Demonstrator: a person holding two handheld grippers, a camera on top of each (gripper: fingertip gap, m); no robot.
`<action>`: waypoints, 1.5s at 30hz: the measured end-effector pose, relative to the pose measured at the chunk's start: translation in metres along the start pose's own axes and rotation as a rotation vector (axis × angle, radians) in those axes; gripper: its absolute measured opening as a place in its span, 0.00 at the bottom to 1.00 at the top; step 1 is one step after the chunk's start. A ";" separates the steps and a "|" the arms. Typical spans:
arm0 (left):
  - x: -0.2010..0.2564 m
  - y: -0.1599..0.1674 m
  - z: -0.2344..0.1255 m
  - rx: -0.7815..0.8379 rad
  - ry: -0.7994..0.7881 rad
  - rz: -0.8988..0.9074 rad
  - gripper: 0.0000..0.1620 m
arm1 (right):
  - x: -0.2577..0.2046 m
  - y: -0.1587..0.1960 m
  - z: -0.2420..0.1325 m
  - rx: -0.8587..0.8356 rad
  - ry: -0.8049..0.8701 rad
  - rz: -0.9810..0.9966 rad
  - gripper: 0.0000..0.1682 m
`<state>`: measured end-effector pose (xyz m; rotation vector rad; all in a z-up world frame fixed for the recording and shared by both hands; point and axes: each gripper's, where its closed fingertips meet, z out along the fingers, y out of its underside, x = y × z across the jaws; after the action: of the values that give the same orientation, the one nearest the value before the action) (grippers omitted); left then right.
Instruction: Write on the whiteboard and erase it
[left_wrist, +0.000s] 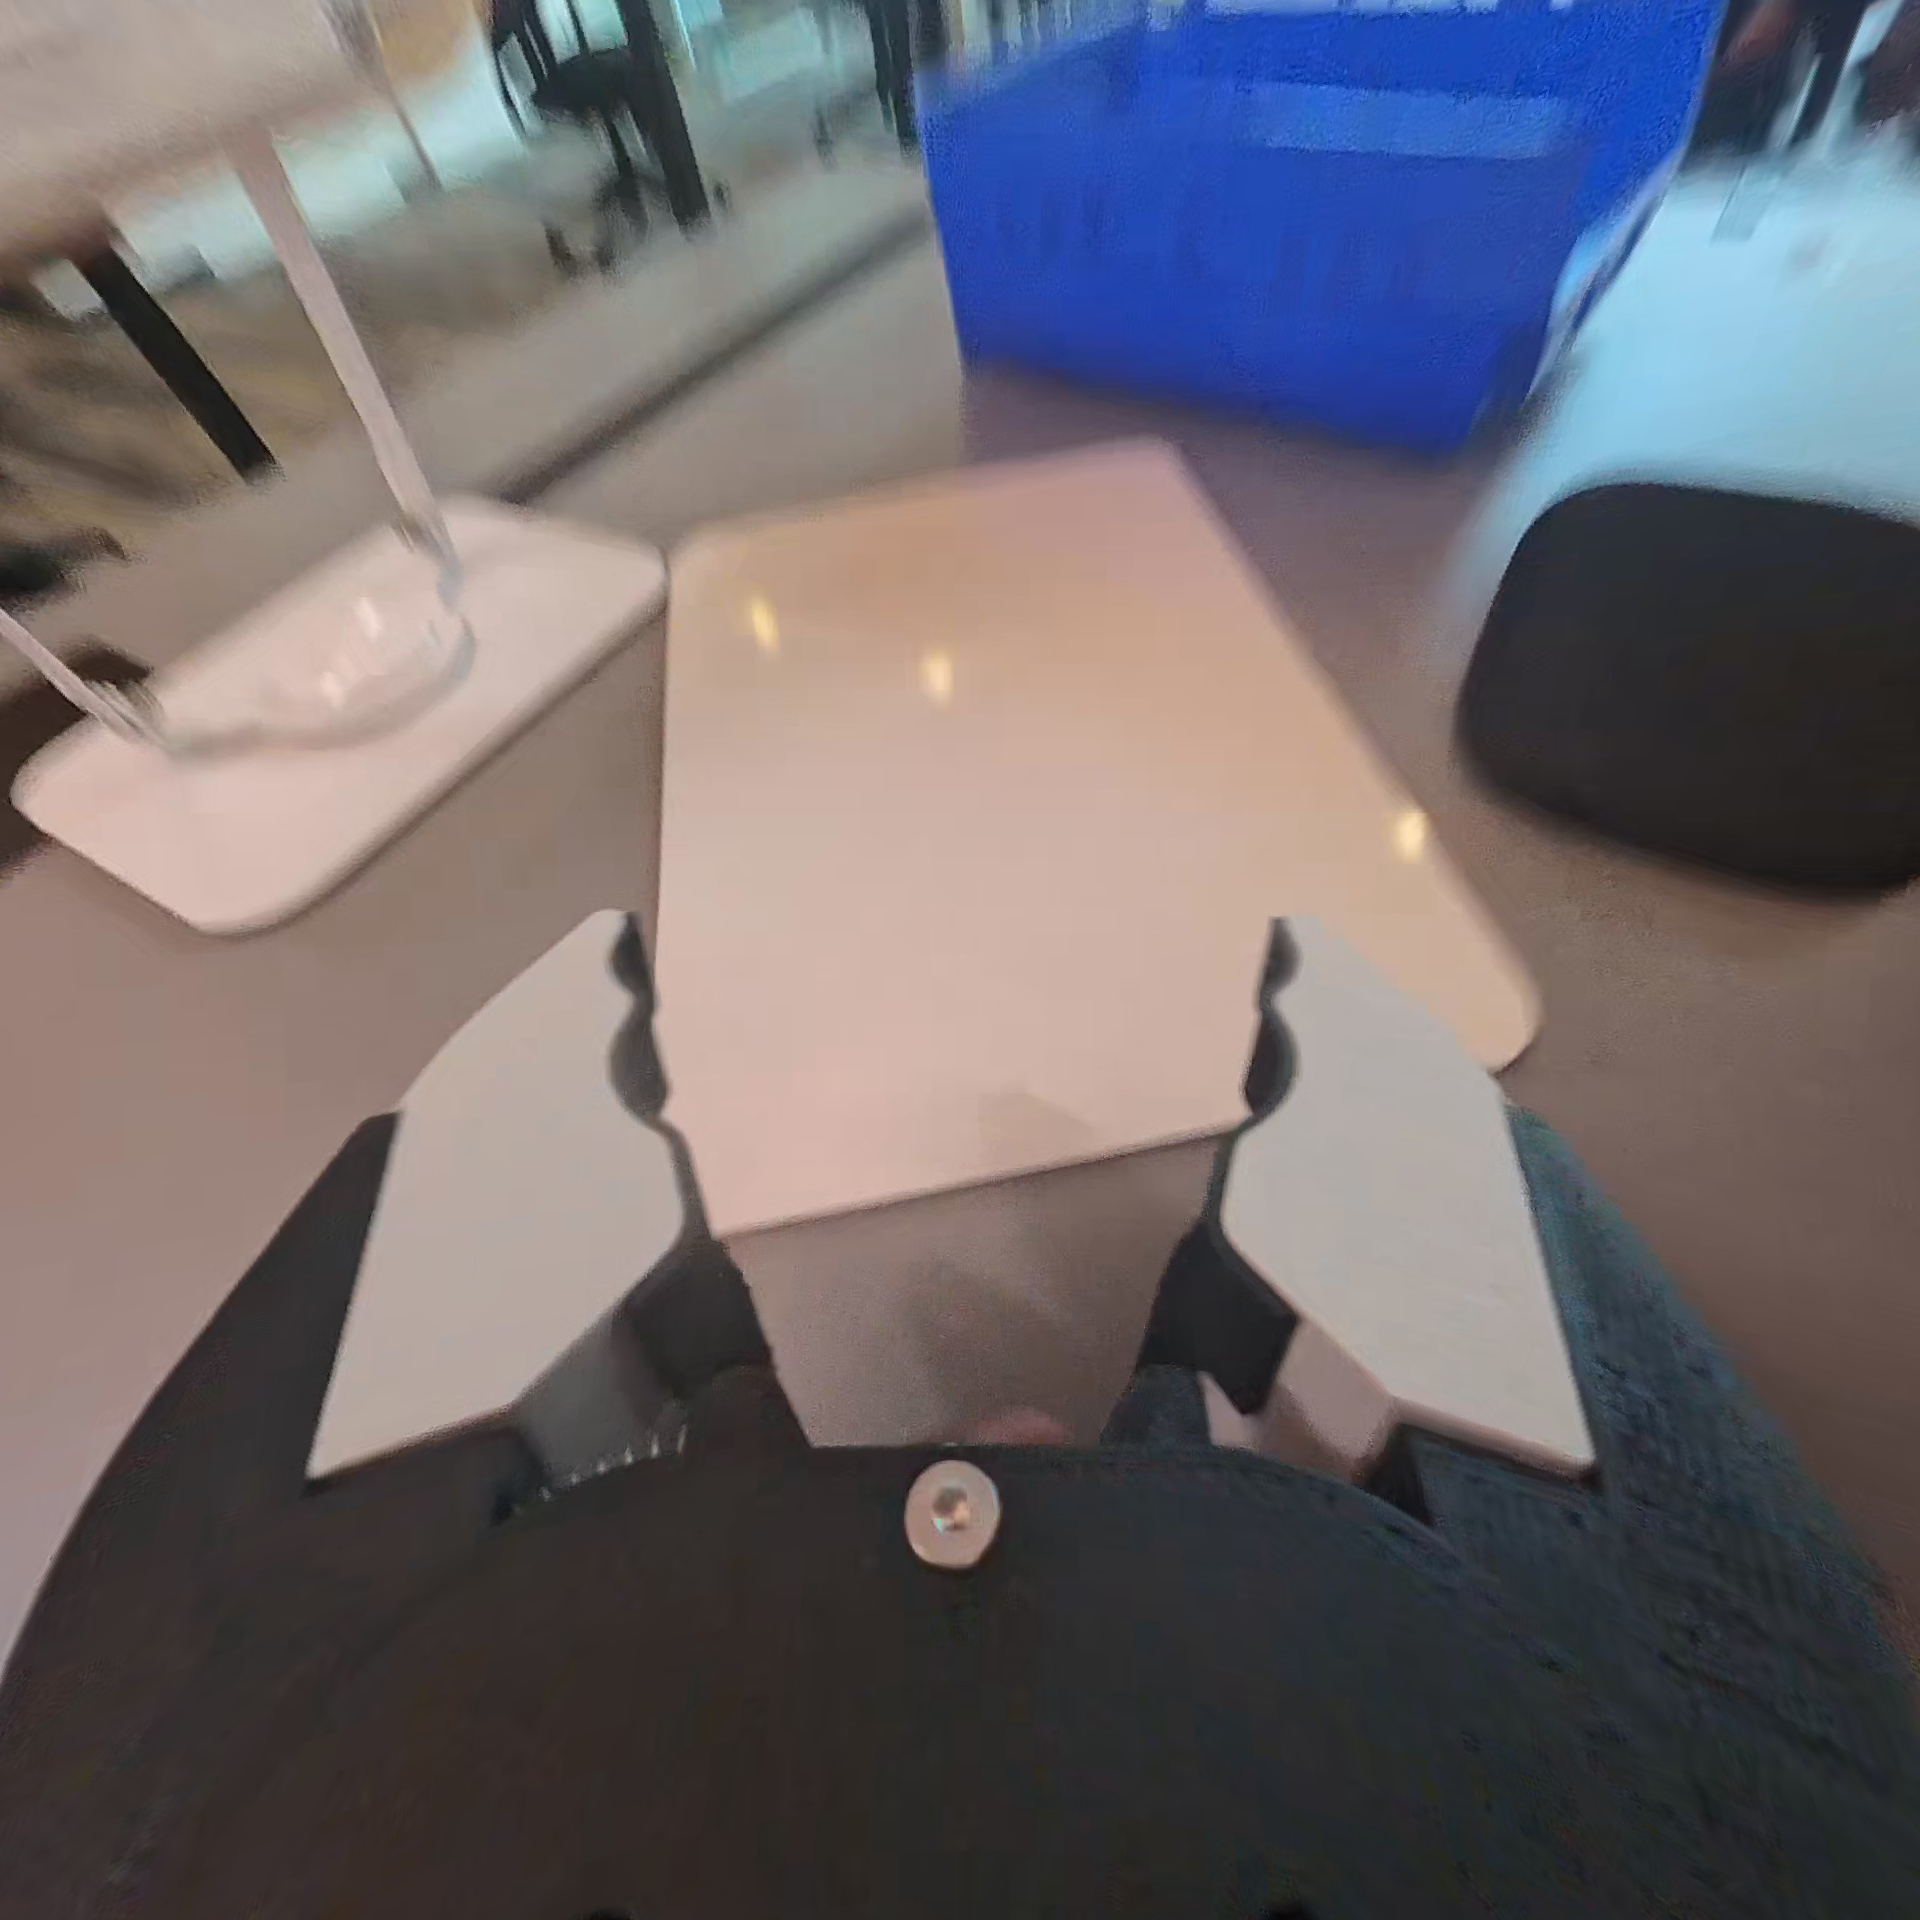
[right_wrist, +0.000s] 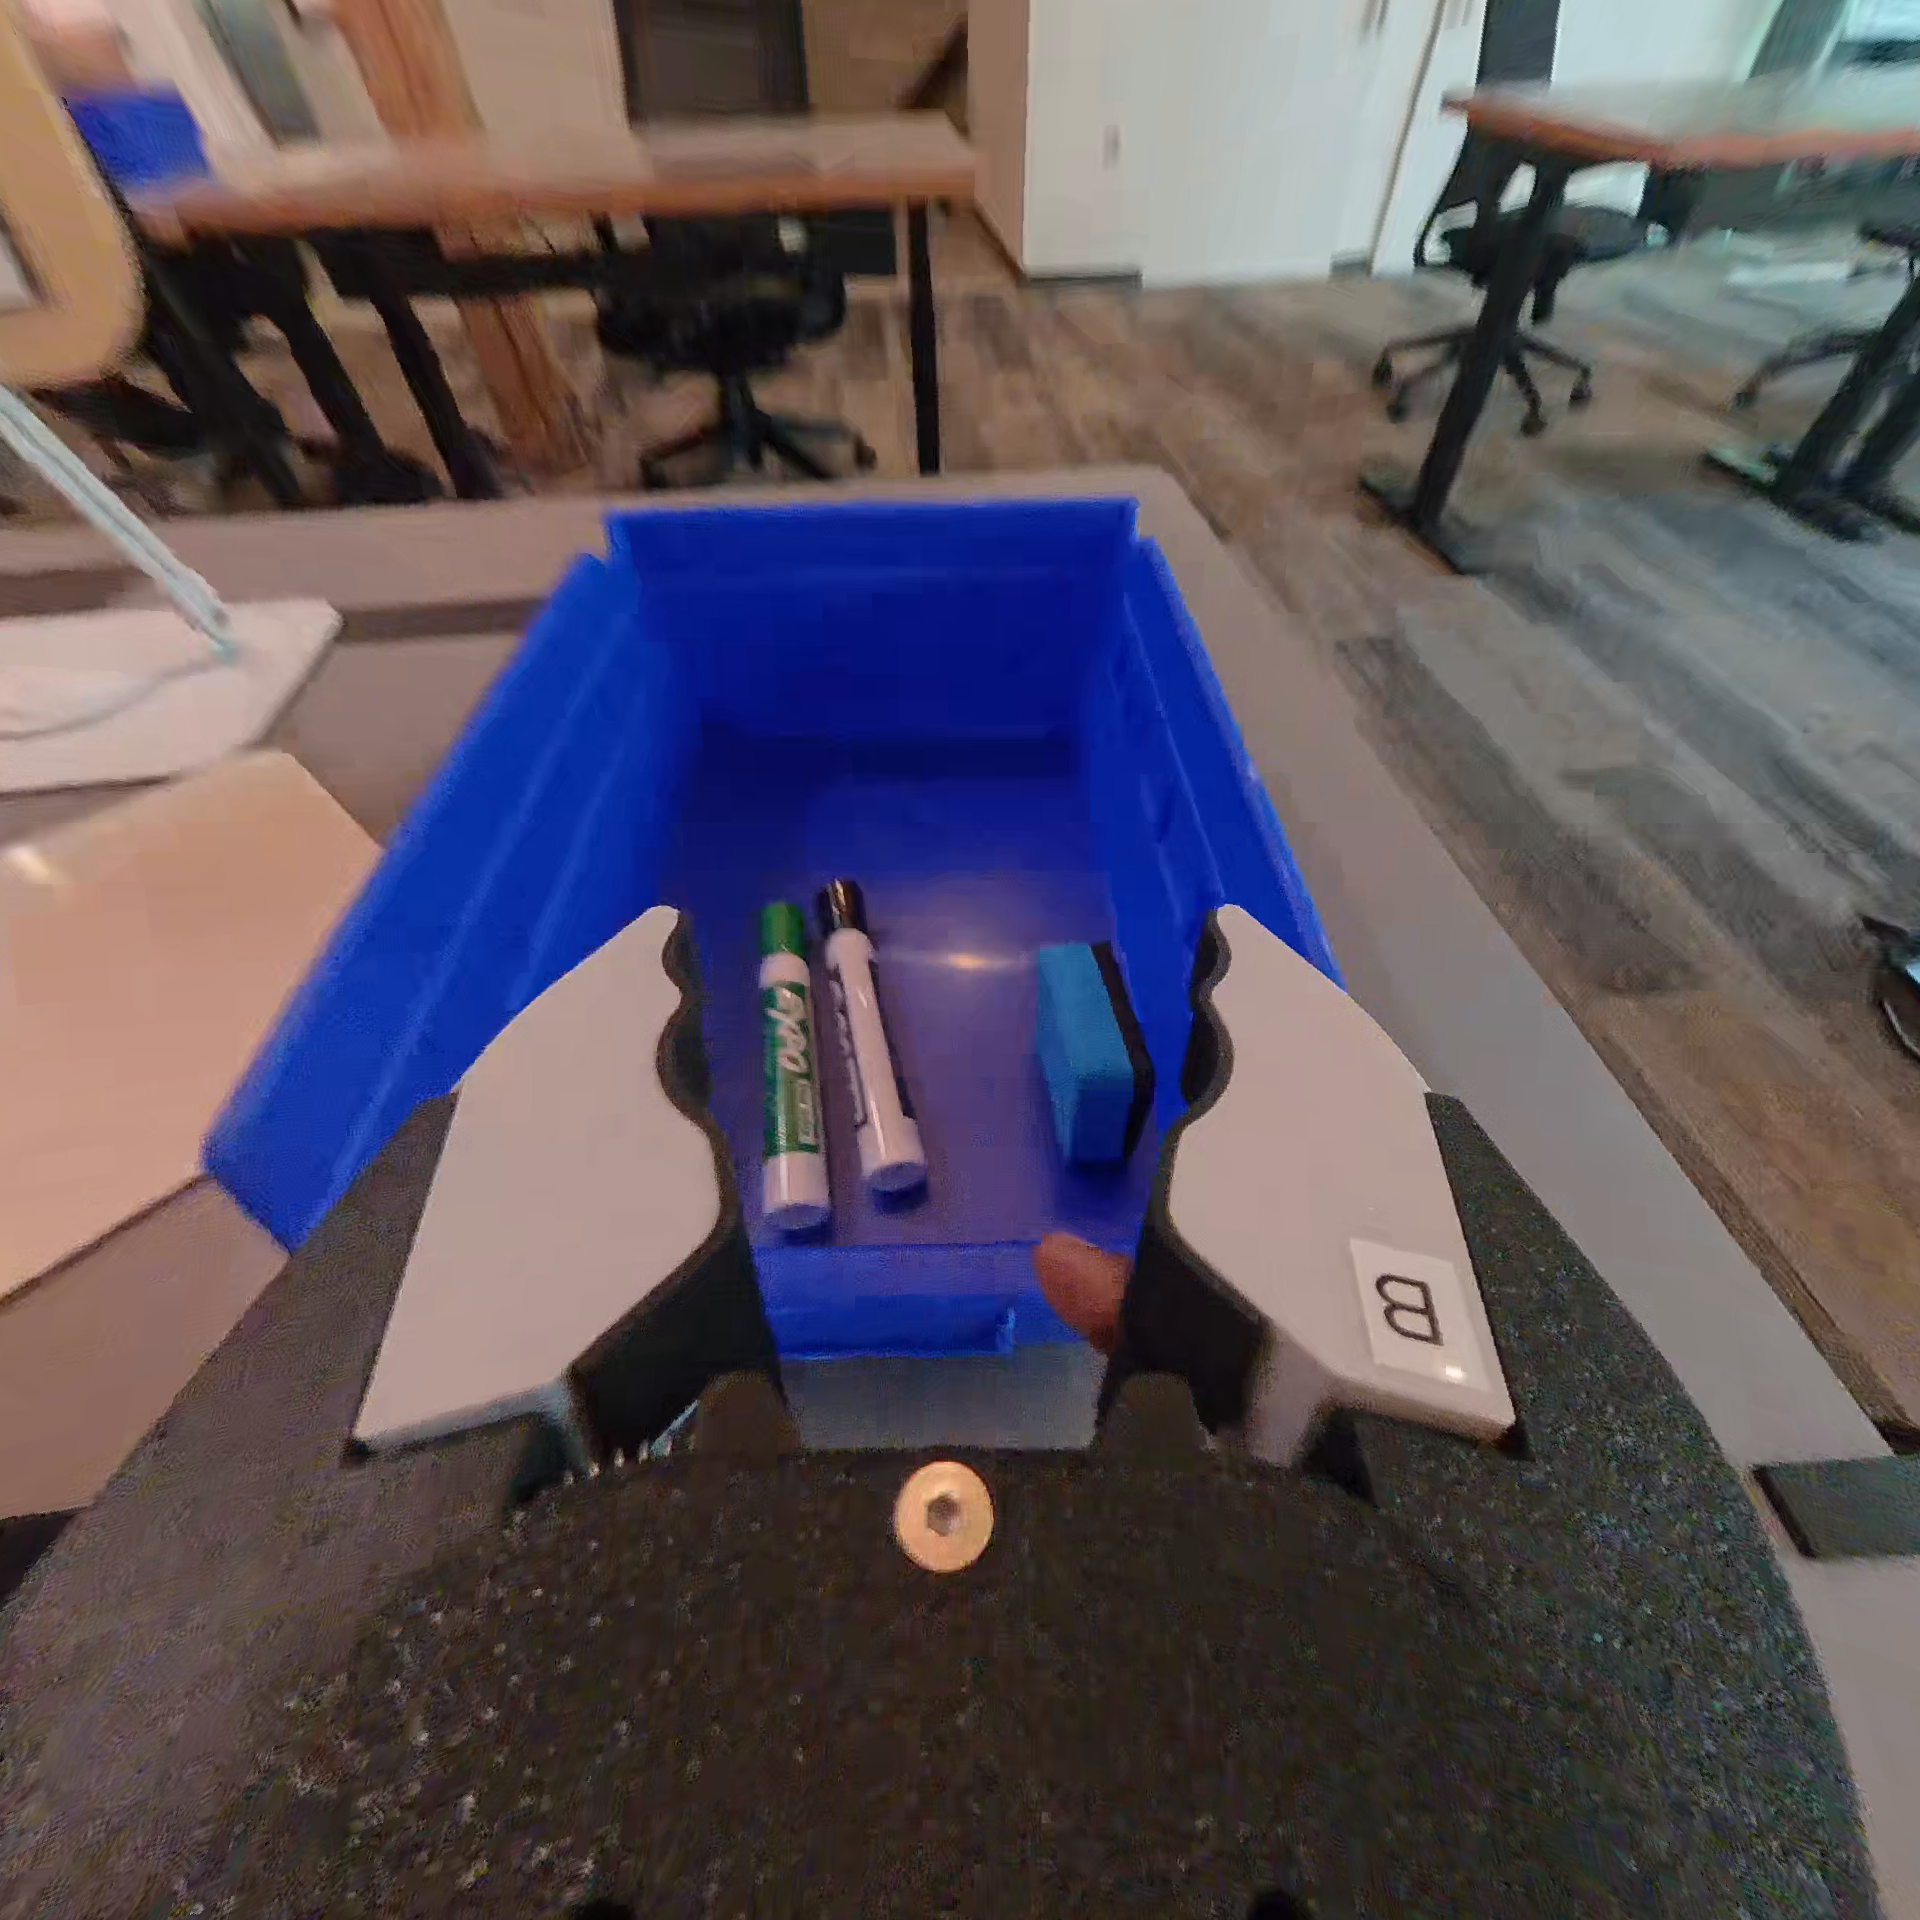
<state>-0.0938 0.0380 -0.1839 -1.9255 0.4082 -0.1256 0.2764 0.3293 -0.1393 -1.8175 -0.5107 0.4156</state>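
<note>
On the tabletop (left_wrist: 260, 1039) the whiteboard (left_wrist: 987, 810) lay blank, markers (right_wrist: 831, 1049) and eraser (right_wrist: 1091, 1049) unused in the bin (right_wrist: 499, 883), both grippers' fingers (right_wrist: 582, 1143) apart and empty, nothing begun.

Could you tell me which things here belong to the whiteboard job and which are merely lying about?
For the job: whiteboard, green marker, black marker, eraser, all three in the blue bin.
Lying about: lamp base, dark cushion.

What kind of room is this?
Probably an open office: desks with swivel chairs stand on a wood-look floor, and a bin of markers sits nearby.
</note>
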 end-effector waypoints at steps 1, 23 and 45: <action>0.009 -0.022 -0.011 0.098 -0.018 0.001 0.76 | -0.009 -0.010 -0.011 0.087 -0.036 0.013 0.54; -0.094 0.105 -0.174 -0.312 -1.011 -0.293 0.50 | -0.159 0.056 0.016 -0.060 -0.203 -0.345 0.46; -0.066 0.040 -0.078 -0.302 -0.841 -0.074 0.05 | -0.204 0.008 -0.008 0.095 -0.143 -0.381 0.04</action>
<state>-0.1860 -0.0221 -0.1840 -2.0853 -0.2241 0.7147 0.1098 0.2111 -0.1393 -1.5614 -0.9028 0.3020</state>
